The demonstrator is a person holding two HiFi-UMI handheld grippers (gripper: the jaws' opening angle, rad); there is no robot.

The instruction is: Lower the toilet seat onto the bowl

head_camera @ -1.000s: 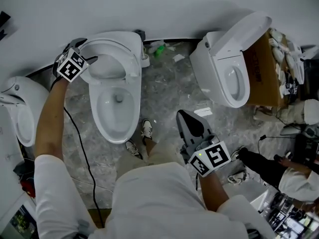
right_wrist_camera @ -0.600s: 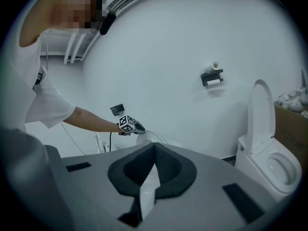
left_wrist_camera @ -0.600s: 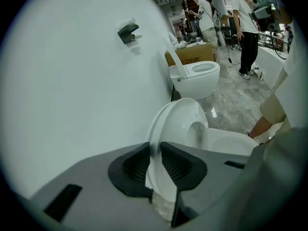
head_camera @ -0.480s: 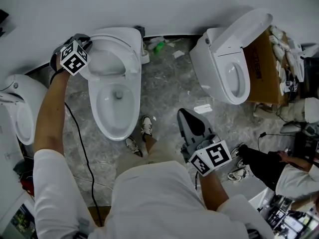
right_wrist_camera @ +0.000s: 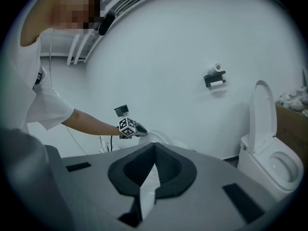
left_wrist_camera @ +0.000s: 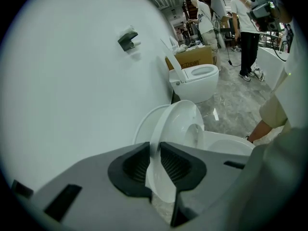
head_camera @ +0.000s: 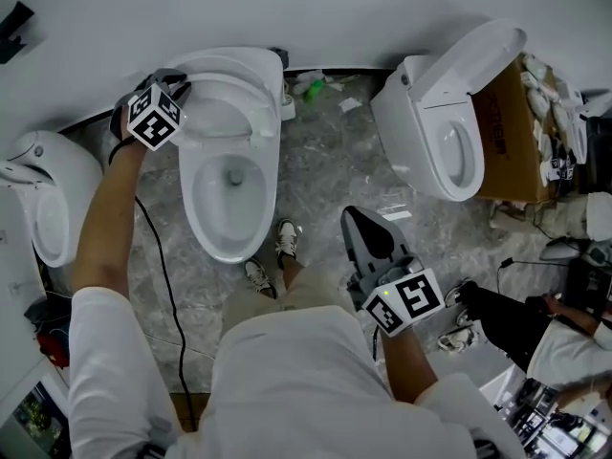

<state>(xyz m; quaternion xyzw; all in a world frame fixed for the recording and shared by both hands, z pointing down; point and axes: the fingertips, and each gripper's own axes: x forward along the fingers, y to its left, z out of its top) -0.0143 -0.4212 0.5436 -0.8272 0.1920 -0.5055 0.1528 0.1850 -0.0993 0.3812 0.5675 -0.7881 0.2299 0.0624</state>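
Clamping the rim of the toilet seat (left_wrist_camera: 175,124), our left tool (left_wrist_camera: 153,150) has just been closing its jaws. Its ribbed pads (left_wrist_camera: 137,165) press on the white edge from both sides, with the rim caught between them. The seat is raised over the back of the bowl (head_camera: 229,199), tilted rather than flat, and its front edge is clear of the bowl's rim. Just behind the seat, on the wall side of the bowl, we see the lid (left_wrist_camera: 142,126) standing up.

Our right tool (head_camera: 356,226) hangs well apart from the bowl, off to its right and nearer to us, above the grey marbled floor (head_camera: 325,161). Its jaws are pressed together at the tips and nothing sits between them; it touches nothing.

A pair of shoes (head_camera: 282,242) stands just beside the bowl's front end. Farther right of the bowl is a second toilet (head_camera: 449,132) with its lid up and a cardboard box (head_camera: 512,132) beyond it. Left of the bowl is a third toilet (head_camera: 53,208). A black cable (head_camera: 163,295) trails down from our left arm past the bowl's left side.
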